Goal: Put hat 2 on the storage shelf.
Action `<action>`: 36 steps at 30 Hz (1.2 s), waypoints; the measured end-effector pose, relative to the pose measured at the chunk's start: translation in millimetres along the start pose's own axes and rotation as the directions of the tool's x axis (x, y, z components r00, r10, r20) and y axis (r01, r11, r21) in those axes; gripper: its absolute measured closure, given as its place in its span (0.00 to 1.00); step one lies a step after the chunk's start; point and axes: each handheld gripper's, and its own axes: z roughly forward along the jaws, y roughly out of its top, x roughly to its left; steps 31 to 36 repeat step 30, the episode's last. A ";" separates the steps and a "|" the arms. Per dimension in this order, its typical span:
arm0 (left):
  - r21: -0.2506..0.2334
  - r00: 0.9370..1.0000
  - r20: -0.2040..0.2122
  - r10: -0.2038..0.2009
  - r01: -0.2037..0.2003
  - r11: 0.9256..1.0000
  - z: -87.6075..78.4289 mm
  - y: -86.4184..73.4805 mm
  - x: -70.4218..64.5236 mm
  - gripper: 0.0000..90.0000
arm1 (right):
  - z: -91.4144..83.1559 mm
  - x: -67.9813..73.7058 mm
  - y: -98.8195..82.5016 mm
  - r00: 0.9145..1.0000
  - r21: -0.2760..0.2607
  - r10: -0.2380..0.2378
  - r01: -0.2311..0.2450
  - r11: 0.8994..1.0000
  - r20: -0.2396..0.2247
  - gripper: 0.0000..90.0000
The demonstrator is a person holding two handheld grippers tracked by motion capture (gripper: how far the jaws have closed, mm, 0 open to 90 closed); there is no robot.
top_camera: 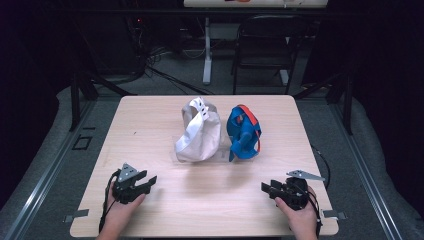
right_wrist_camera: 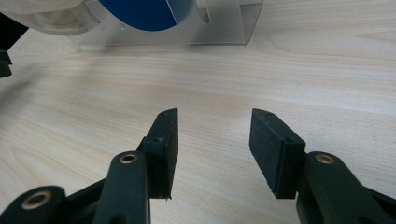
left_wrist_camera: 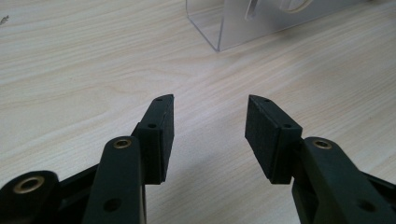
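Sitting on the table: a white shoe [top_camera: 198, 132] and a blue shoe [top_camera: 243, 132] are standing side by side near the middle of the wooden table [top_camera: 150, 120], well apart from both grippers.
White shoe: it is resting toe-down and leaning on a clear plastic stand [top_camera: 175, 156]; its pale strap is looping over the top with small holes showing.
Blue shoe: it is standing to the right of the white one, just beside it, with an orange-red strap crossing its upper part.
Stand: the clear plastic stand [left_wrist_camera: 224, 28] is showing at the top of the left gripper view, a corner of it facing the jaws; in the right gripper view its clear wall [right_wrist_camera: 219, 32] is carrying the blue shoe [right_wrist_camera: 140, 11] and a pale rounded part of the white shoe [right_wrist_camera: 46, 16].
Left gripper [top_camera: 146, 182]: it is lying low over the near left part of the table, pointing toward the shoes, jaws spread with bare wood between them.
Right gripper [top_camera: 266, 189]: it is sitting at the near right, pointing left and inward, jaws spread wide and pinching nothing.
In the way: bare tabletop is lying between each gripper and the stand.
Beyond the table: a dark folding chair [top_camera: 265, 45] and a white table leg [top_camera: 207, 50] are standing on the grey floor.
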 end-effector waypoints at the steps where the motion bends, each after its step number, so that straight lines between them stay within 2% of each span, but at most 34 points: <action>1: -0.001 1.000 0.003 0.001 -0.001 1.000 0.0 0.0 -0.4 0.58 | 0.1 -0.2 0.2 1.000 0.005 -0.006 0.006 1.000 0.003 0.58; 4: 0.005 1.000 0.010 0.001 -0.002 1.000 1.0 -0.6 -2.8 0.58 | 2.5 0.7 -0.5 1.000 -0.006 -0.007 0.007 1.000 0.014 0.56; 5: 0.003 1.000 0.011 0.008 -0.008 1.000 2.0 -0.7 -3.7 0.58 | 3.4 1.1 -1.0 1.000 -0.007 -0.012 0.012 1.000 0.006 0.55; 9: 0.005 1.000 0.023 0.012 -0.012 1.000 4.9 -0.1 -6.8 0.58 | 5.4 3.6 -1.7 0.999 -0.006 -0.038 0.038 0.999 0.025 0.53; 12: 0.018 1.000 0.021 0.023 -0.023 1.000 6.0 0.2 -7.5 0.58 | 5.5 1.4 -2.1 1.000 0.010 -0.024 0.024 1.000 -0.003 0.54; 16: 0.004 1.000 0.016 0.027 -0.027 1.000 8.1 0.6 -9.6 0.58 | 7.5 -2.1 -4.0 1.000 0.011 -0.022 0.022 1.000 -0.004 0.54; 22: -0.008 0.998 0.035 0.046 -0.046 0.999 6.8 2.6 -13.4 0.60 | 6.1 -5.3 -4.1 1.000 -0.001 -0.019 0.019 1.000 -0.005 0.53; 26: -0.031 0.997 0.060 0.049 -0.047 0.998 7.6 7.1 -22.9 0.62 | 4.7 -4.7 -4.3 0.999 0.003 -0.047 0.047 0.999 -0.015 0.54; 29: -0.048 0.993 0.094 0.068 -0.063 0.997 11.8 14.5 -38.8 0.61 | 0.5 -5.4 -4.1 0.999 -0.018 -0.041 0.041 0.999 -0.026 0.56; 36: -0.048 0.993 0.094 0.068 -0.063 0.997 11.8 14.5 -38.8 0.61 | 0.5 -5.4 -4.1 0.999 -0.018 -0.041 0.041 0.999 -0.026 0.56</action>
